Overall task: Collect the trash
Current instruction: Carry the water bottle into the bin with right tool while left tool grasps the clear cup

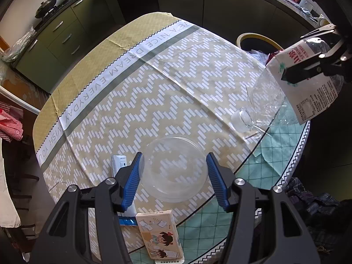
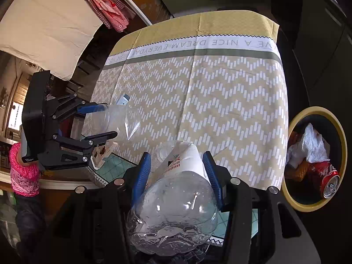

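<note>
R gripper [image 2: 178,176] pinches a clear bottle [image 2: 176,209] above the table's near edge, cap end pointing down and away toward the table [image 1: 154,70]. The bin [image 2: 316,206] lies to its right, off the table edge, so R arm is nearer; the coming move looks like a swing that way. L gripper [image 1: 173,173] clamps a clear cup [image 1: 173,167] over the table, well apart from bin. Count: 1 bottle, 1 cup, 1 bin, 1 can [image 2: 329,181] inside; 1 card box [image 1: 160,233] beside the cup.
</note>
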